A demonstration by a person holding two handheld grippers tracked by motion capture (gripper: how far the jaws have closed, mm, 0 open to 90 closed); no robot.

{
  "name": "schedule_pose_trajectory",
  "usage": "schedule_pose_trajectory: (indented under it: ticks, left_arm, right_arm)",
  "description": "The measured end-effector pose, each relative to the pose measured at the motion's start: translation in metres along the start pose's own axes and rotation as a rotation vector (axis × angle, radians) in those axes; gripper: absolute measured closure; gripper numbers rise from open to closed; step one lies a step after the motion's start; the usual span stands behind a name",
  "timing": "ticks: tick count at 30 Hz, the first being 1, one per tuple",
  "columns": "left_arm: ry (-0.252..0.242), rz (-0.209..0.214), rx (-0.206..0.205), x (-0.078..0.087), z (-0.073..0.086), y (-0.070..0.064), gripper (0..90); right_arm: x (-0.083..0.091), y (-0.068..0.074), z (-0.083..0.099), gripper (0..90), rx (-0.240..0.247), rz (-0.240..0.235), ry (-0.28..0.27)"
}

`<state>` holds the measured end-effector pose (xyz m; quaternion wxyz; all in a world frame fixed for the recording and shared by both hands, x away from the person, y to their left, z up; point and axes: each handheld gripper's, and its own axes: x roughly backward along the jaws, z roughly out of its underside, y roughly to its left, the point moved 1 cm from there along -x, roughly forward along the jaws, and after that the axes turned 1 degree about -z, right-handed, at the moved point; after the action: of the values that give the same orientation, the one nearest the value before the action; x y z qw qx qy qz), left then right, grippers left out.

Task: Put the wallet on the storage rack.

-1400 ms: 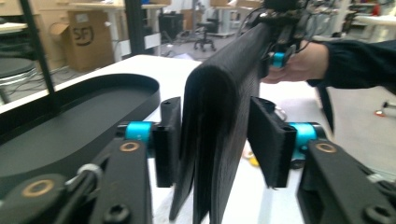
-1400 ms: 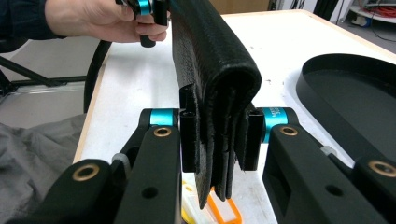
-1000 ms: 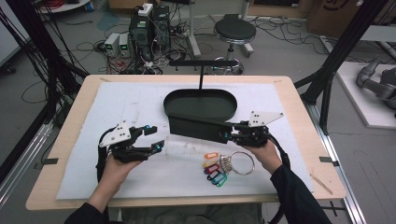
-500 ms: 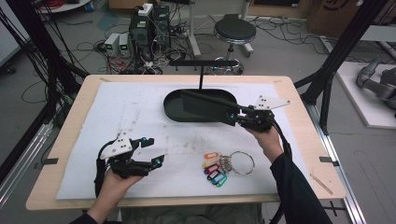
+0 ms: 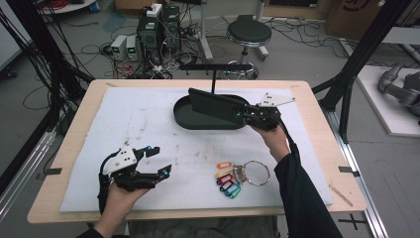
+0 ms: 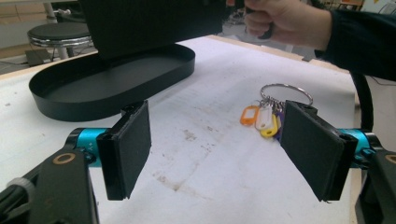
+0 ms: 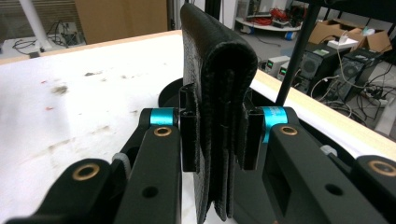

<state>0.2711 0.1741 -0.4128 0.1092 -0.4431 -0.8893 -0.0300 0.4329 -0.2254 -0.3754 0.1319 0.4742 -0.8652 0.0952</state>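
Right gripper [image 5: 241,113]: jaws clamped on a folded black wallet [image 5: 215,105], held on edge above the black oval tray [image 5: 184,120]. In the right gripper view the wallet [image 7: 217,93] stands between the two pads, fold uppermost, several layers visible at its lower edge. No lettering or logo legible on it.

Left gripper [image 5: 156,159]: jaws spread wide, nothing between them, held over the near-left part of the white mat [image 5: 138,119].

Tray: shallow, straight wall; the interior visible in the left gripper view [image 6: 70,91] is bare.

Key ring [image 5: 256,172] lies on the mat near the front, right of centre, apart from the tray. Coloured plastic tags [image 5: 227,181] fan out to its left: orange, yellow, red, blue, teal. Tag windows too small to read.

Black T-shaped stand [image 5: 214,69] rises behind the tray.
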Motion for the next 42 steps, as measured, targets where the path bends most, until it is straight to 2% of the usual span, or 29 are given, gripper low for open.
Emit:
schedule_pose_trajectory:
  ticks: [5,6,7,11,17,22,28,30,34,42]
  left_arm:
    - [-0.004,0.004,-0.012,0.000,-0.001,-0.001,25.0]
    - [-0.003,0.003,-0.016,0.000,-0.001,-0.001,25.0]
    - [-0.003,0.007,-0.019,-0.001,-0.001,-0.001,25.0]
    - [-0.005,0.013,-0.022,-0.001,-0.002,-0.001,25.0]
    - [-0.012,0.018,-0.021,0.001,-0.001,0.000,25.0]
    - [-0.012,0.043,-0.007,0.001,0.001,-0.001,25.0]
    - [-0.023,0.062,-0.027,0.002,0.000,-0.004,25.0]
    - [-0.026,0.063,-0.030,0.002,0.000,-0.005,25.0]
    - [-0.021,0.052,-0.033,0.004,0.001,-0.005,25.0]
    - [-0.012,0.041,-0.034,0.005,0.003,-0.003,25.0]
  right_arm:
    - [-0.017,-0.008,0.002,76.0,-0.017,-0.009,0.025]
    - [-0.025,-0.011,0.000,76.0,-0.018,-0.017,0.033]
    - [-0.025,-0.011,0.000,76.0,-0.018,-0.017,0.033]
    - [-0.043,-0.017,-0.001,76.0,-0.026,-0.021,0.036]
    - [-0.059,-0.021,0.000,76.0,-0.010,-0.008,0.079]
    - [-0.072,-0.026,0.008,75.8,-0.011,0.010,0.097]
    - [-0.072,-0.032,0.012,75.2,-0.007,0.037,0.112]
    - [-0.071,-0.035,0.014,74.5,0.003,0.054,0.132]
    - [-0.069,-0.042,0.020,73.5,-0.037,0.073,0.176]
    - [-0.069,-0.043,0.024,70.8,-0.033,0.099,0.220]
